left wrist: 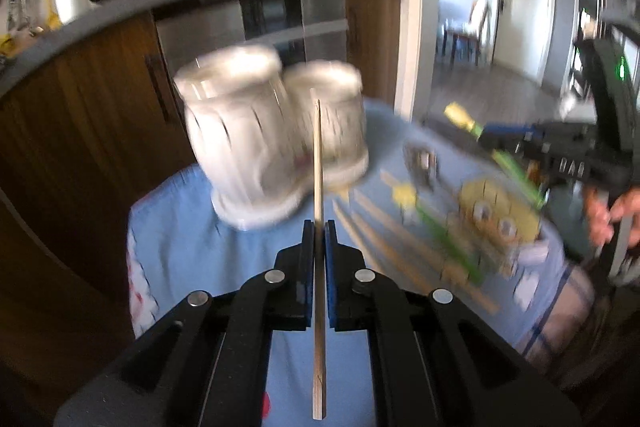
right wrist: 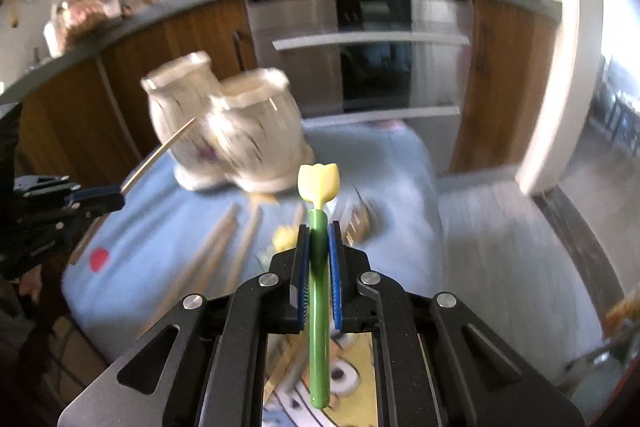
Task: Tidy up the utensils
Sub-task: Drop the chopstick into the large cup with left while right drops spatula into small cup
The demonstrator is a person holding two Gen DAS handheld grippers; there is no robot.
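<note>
Now my left gripper [left wrist: 319,227] is squeezed tight on a thin wooden chopstick [left wrist: 319,163]. The stick pokes up between the blue pads and also runs back toward the camera. My right gripper [right wrist: 319,229] is clamped on a green stick with a yellow tulip top [right wrist: 319,183]. Both sticks are up off the blue cloth [left wrist: 192,251]. In front of me stands a white holder with two cups joined together [left wrist: 256,143], sitting on the cloth. More wooden chopsticks [left wrist: 384,227] and another green tulip stick [left wrist: 440,231] lie on the cloth to the right of the holder. Everything looks blurry.
</note>
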